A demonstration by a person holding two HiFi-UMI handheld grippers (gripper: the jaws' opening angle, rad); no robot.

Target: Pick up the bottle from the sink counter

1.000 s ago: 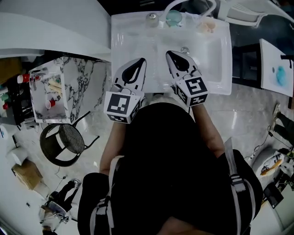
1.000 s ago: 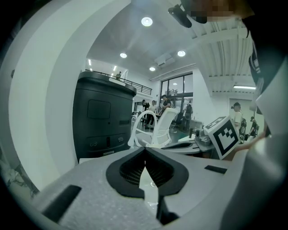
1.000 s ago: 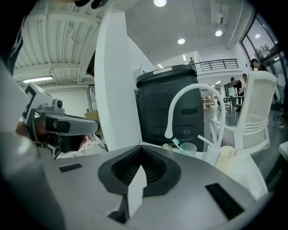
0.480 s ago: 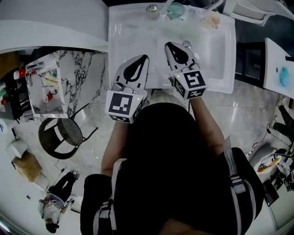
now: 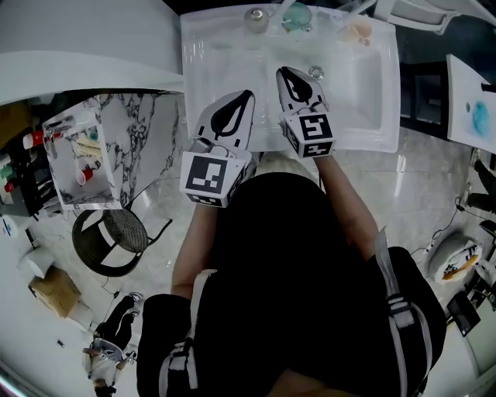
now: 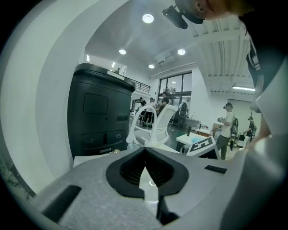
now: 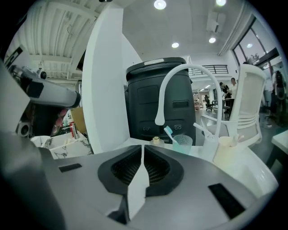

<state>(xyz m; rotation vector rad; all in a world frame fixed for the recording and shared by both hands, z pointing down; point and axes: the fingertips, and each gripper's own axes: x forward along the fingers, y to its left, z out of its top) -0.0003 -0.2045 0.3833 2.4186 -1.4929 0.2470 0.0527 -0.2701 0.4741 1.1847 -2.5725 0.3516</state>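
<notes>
The bottle [image 5: 256, 17], small and clear with a gold cap, stands on the back ledge of the white sink [image 5: 385, 101], left of the tap. In the right gripper view the bottle [image 7: 157, 141] shows just beyond the jaw tips, a fair way off. My right gripper [image 5: 284, 73] hangs over the basin, shut and holding nothing. My left gripper [image 5: 247, 95] is beside it over the sink's front left part, also shut and empty. In each gripper's own view, right gripper [image 7: 142, 146] and left gripper [image 6: 145, 148], the jaws meet at the tips.
A curved white tap [image 7: 180, 85], a teal cup with a toothbrush [image 7: 182, 143] and a beige cup [image 7: 227, 152] share the ledge right of the bottle. A black cabinet [image 7: 157, 99] stands behind. A marble counter [image 5: 143, 143] and a wire stool [image 5: 108, 240] lie to the left.
My right gripper has sunk lower over the basin and edged a little toward the sink's back. The left gripper has hardly moved. Both stay shut.
</notes>
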